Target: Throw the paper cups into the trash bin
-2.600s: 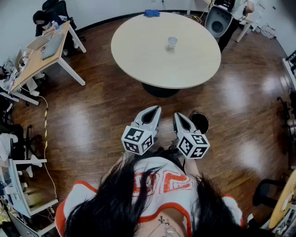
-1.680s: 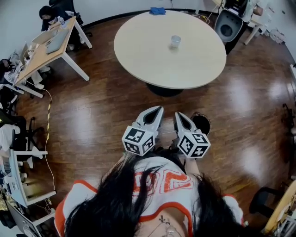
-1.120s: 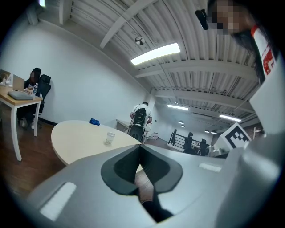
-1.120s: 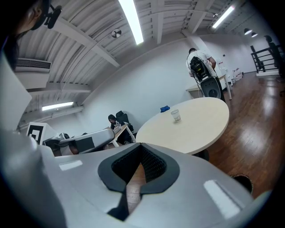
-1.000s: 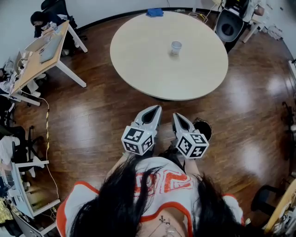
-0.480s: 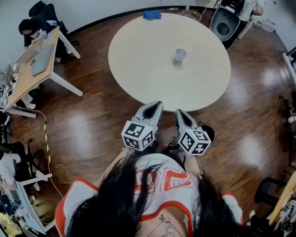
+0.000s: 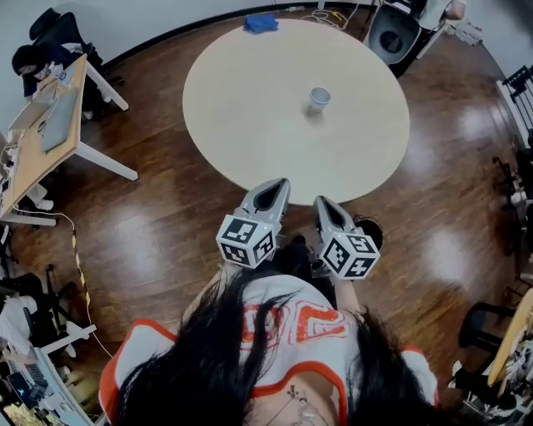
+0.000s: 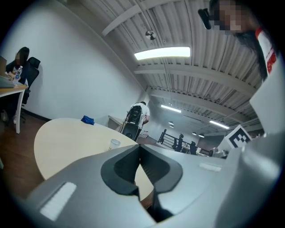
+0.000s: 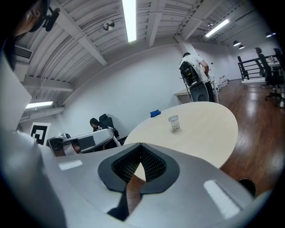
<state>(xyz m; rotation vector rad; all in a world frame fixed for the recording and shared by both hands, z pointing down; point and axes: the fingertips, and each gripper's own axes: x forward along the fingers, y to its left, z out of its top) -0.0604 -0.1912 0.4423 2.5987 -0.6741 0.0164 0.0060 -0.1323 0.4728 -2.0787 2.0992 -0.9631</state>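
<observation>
Both grippers are held side by side in front of the person's chest, pointing at the round table (image 7: 250, 108). The left gripper (image 7: 278, 183) has its jaws pressed together with nothing between them, as its own view shows (image 8: 139, 147). The right gripper (image 7: 321, 202) is likewise closed and empty (image 9: 140, 144).

The paper cup (image 7: 317, 100) stands upright near the middle of the table, well beyond the tips and almost straight ahead of the right gripper. From the left gripper view it sits just left of the line of the jaws (image 8: 115, 144); from the right gripper view it sits up and to the right of them (image 9: 174, 122).

A couple of seconds ago a broad strip of wooden floor and the table's dark foot lay between the tips and the table. Now the near edge of the table has come right up to the tips and the foot is out of sight. The jaws look the same as before.

A small dark bin (image 7: 371, 229) stands on the floor just right of the right gripper, partly hidden behind its marker cube; earlier it lay a little further ahead of that cube. A blue cloth (image 7: 261, 22) lies at the far edge of the table, and a desk (image 7: 42, 133) stands well off to the left of the left gripper
</observation>
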